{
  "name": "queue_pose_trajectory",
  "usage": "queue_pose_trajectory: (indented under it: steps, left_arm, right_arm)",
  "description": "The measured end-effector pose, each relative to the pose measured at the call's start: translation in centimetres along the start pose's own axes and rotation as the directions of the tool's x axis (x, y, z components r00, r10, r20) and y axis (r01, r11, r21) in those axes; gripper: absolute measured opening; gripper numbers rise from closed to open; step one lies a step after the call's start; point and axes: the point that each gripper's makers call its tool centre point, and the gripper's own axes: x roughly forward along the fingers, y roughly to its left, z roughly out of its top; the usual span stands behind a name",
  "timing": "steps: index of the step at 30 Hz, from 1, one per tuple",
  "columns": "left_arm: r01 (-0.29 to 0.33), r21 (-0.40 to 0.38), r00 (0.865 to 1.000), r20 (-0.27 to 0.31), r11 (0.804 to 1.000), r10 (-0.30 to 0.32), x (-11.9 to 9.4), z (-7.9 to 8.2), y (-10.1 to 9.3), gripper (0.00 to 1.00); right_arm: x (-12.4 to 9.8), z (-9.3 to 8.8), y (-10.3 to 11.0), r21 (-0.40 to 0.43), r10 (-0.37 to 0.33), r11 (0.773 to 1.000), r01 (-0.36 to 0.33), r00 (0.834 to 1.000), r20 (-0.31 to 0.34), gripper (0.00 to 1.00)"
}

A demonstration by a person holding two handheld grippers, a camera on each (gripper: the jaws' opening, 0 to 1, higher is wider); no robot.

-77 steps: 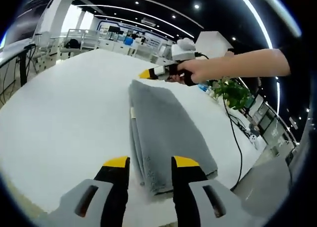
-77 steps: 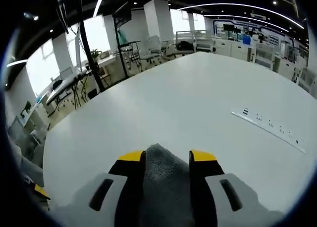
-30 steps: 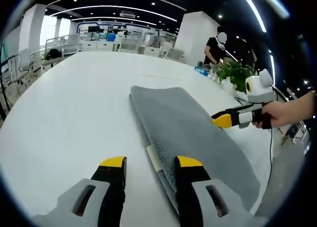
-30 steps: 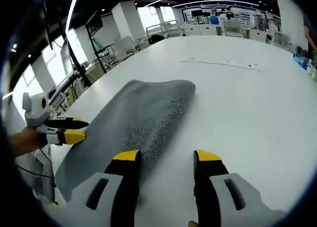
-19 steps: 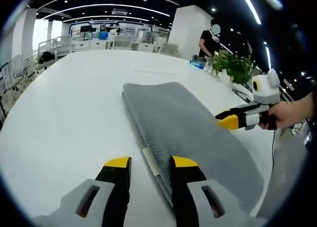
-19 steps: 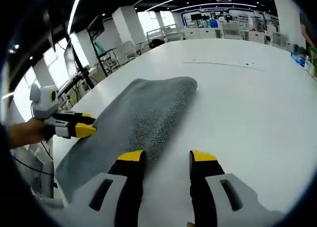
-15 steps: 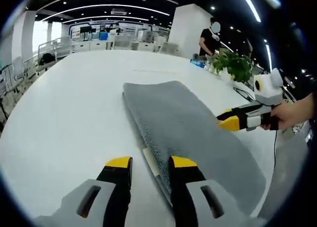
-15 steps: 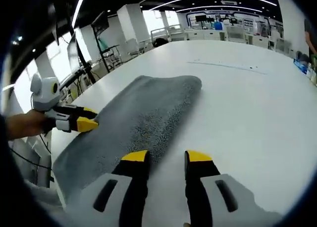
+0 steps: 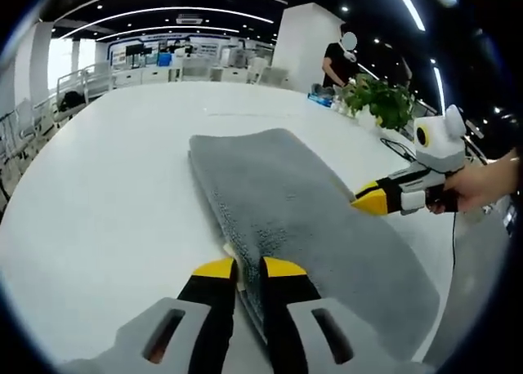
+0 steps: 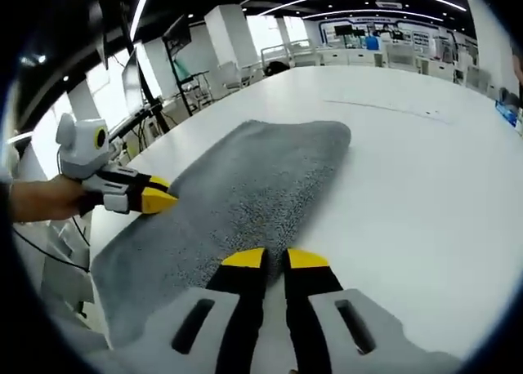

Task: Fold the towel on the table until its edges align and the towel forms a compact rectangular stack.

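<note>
On the white table (image 9: 98,170) lies the gray towel (image 9: 286,202), folded long. Both the left gripper (image 9: 242,269) and right gripper (image 10: 273,260) are nearly clenched at its edges; a shallow pinch could catch one layer only, skewing the fold.

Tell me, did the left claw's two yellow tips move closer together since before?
Yes. The left claw has pinched nearly shut at the edge of the towel, which lies flat on the table.

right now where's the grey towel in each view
Left gripper view: the towel runs from the centre toward the lower right, its near edge at the left gripper.
Right gripper view: the towel runs from the centre to the lower left, its edge at the right gripper.
Shared landmark: the white table.
</note>
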Motion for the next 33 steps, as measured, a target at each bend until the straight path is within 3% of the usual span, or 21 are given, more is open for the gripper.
queue_pose_trajectory:
  steps: [9,21,29,33]
  left_arm:
    - [0.024,0.050,1.000,-0.016,0.998,-0.023,1.6,0.8,-3.1,0.09]
    - [0.148,0.169,0.988,-0.061,0.974,-0.140,5.5,2.3,-11.7,0.09]
    - [0.197,0.215,0.980,-0.078,0.957,-0.184,8.0,3.3,-16.8,0.09]
    - [0.198,0.255,0.980,-0.058,0.947,-0.189,8.6,3.5,-19.3,0.09]
  right_arm:
    - [-2.4,-1.0,-2.9,0.001,-0.035,0.999,0.035,0.999,-0.017,0.06]
    - [-8.2,-3.9,-9.2,-0.021,-0.129,0.991,0.129,0.991,-0.040,0.05]
    - [-12.0,-5.9,-13.1,-0.020,-0.188,0.982,0.188,0.981,-0.042,0.05]
    - [-13.4,-6.5,-14.7,0.009,-0.209,0.978,0.210,0.977,-0.035,0.04]
